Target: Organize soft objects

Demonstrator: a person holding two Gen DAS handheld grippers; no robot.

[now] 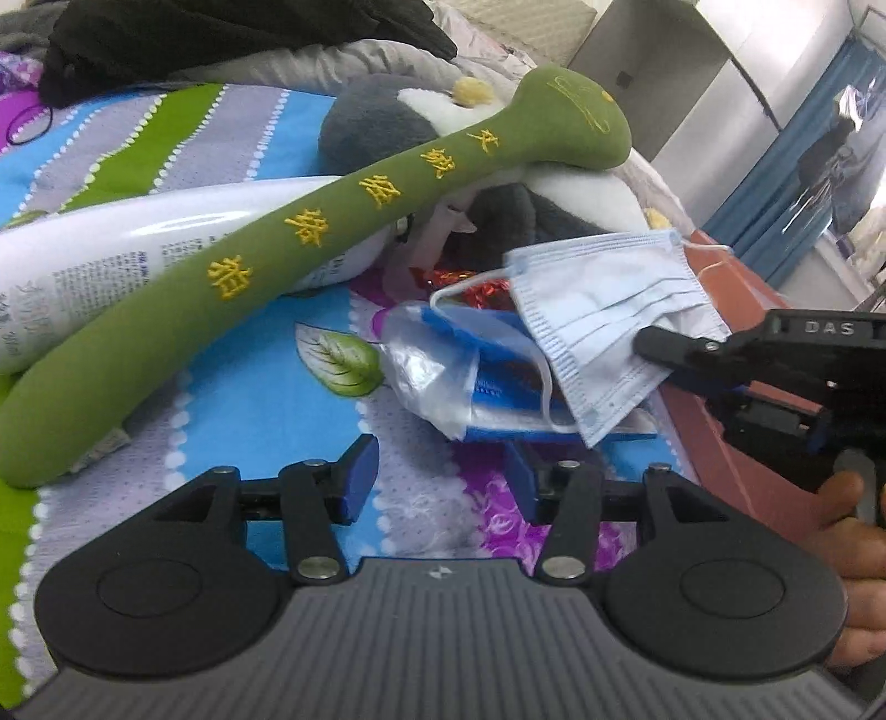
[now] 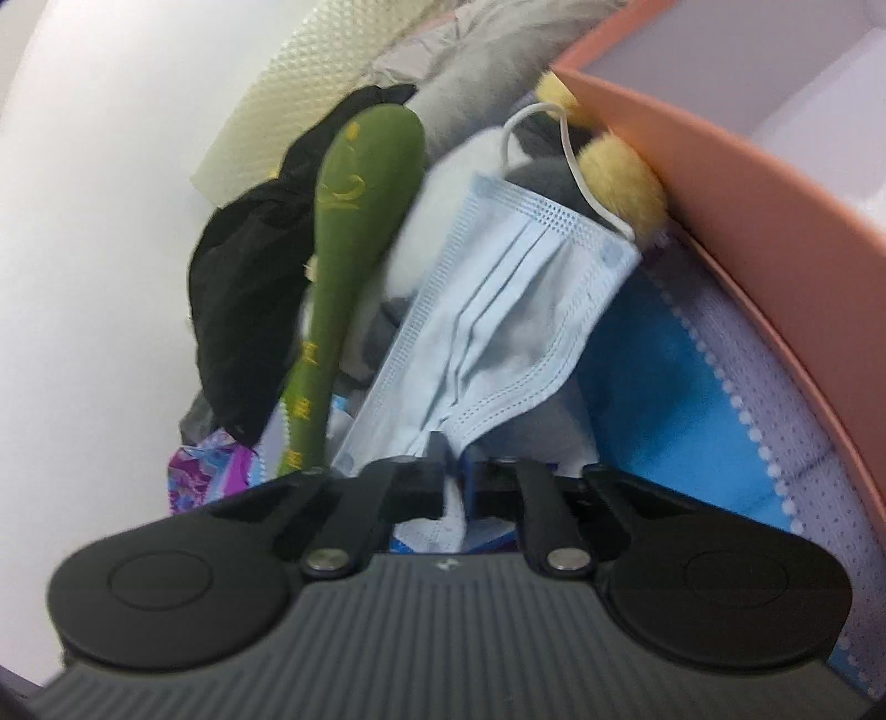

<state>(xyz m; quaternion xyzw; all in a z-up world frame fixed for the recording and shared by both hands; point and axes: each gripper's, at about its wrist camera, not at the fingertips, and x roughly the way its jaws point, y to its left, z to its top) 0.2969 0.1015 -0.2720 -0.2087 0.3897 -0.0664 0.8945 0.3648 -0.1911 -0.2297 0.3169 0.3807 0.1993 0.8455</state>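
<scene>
A light blue face mask (image 2: 515, 288) hangs in front of the right wrist camera, and my right gripper (image 2: 457, 476) is shut on its lower edge. In the left wrist view the same mask (image 1: 609, 310) lies over a plastic-wrapped blue packet (image 1: 454, 382), with the right gripper (image 1: 664, 346) pinching it from the right. A long green plush stick (image 1: 277, 260) with yellow embroidered characters leans across a grey and white plush toy (image 1: 387, 116). My left gripper (image 1: 440, 482) hovers open above the patterned bedsheet (image 1: 266, 399), with nothing between its fingers.
A salmon box (image 1: 736, 332) stands at the right, close to the mask. A white tube (image 1: 111, 249) lies under the green stick. A black garment (image 1: 221, 39) sits at the back. A person's hand (image 1: 847, 543) holds the right gripper.
</scene>
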